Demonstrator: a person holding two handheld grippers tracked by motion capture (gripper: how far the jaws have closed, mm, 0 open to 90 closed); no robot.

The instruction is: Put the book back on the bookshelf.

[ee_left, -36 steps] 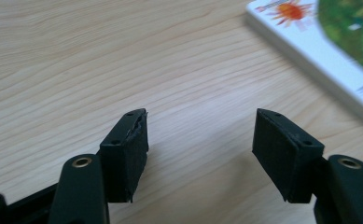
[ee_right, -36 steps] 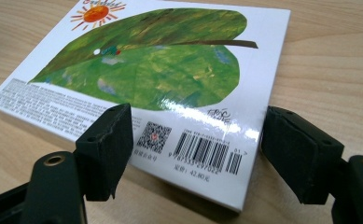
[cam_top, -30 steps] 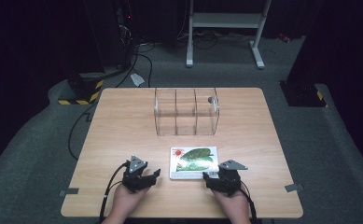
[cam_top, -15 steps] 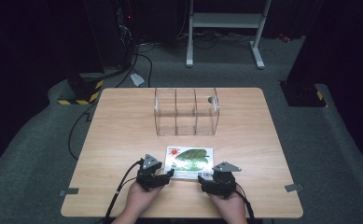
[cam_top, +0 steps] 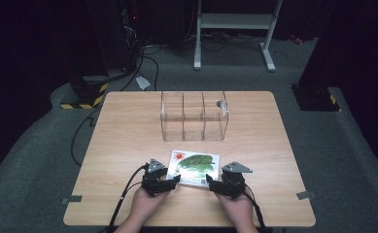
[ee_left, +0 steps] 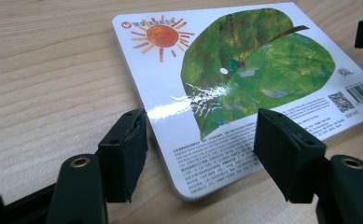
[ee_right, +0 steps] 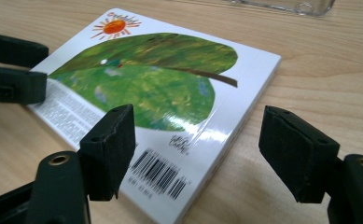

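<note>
Now both grippers at book, which lies flat on table near clear organizer. Left gripper moved in, jaws just widened, straddling corner; right gripper spread, unclamped. Pickup looks imminent.

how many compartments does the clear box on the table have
3, side by side in the clear box at the far middle of the table: left, middle and right, split by two clear dividers. A small dark thing sits at the right one's top.
</note>
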